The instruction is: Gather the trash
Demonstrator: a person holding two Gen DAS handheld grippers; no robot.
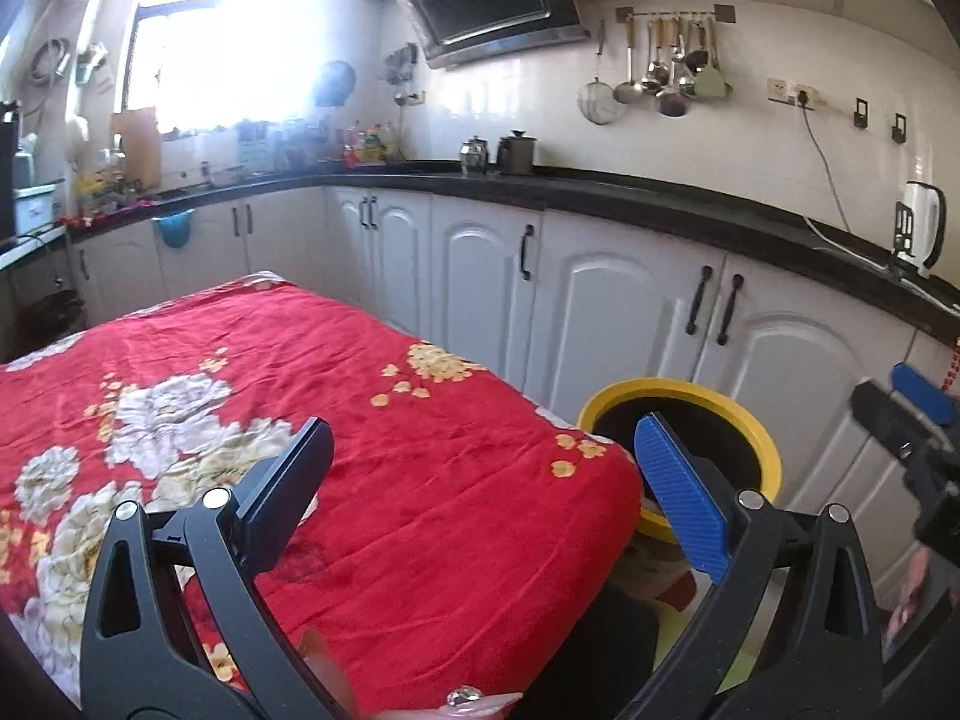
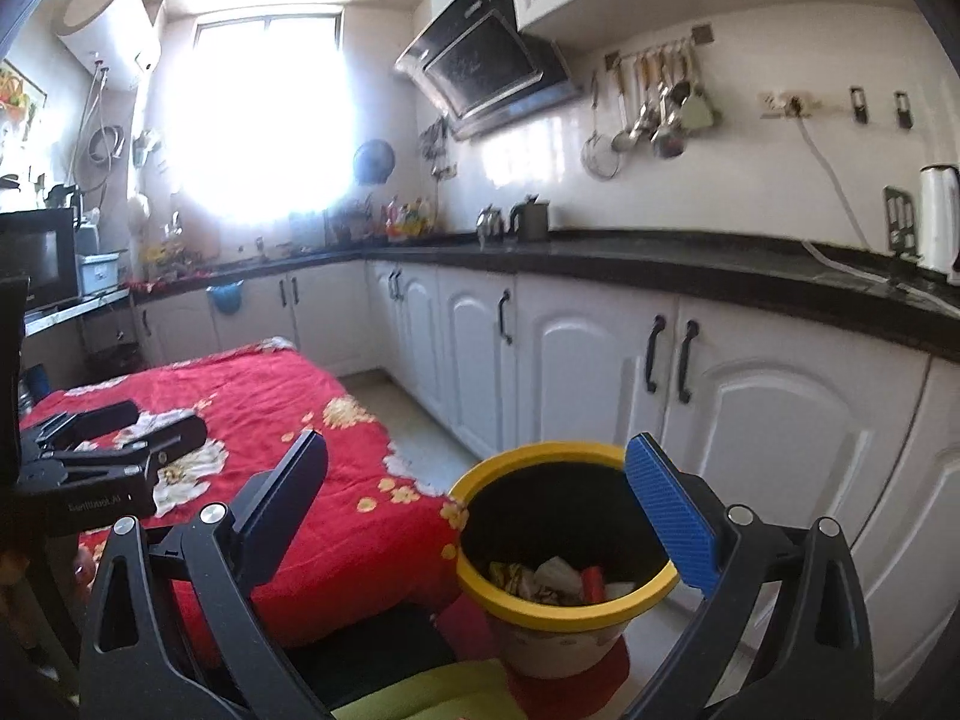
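Trash (image 2: 561, 579) in bin (image 2: 480, 474); right view only

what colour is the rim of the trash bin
Yellow, around a black inside; the trash bin rim shows best in the right wrist view.

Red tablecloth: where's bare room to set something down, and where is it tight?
The red tablecloth shows nothing lying on it, from the far end by the white cabinets to the corner beside the yellow-rimmed bin. Only the left tool, open, hangs above the near edge. Tight spot: the gap between table corner and bin. The bin already holds trash; the right tool is open above it.
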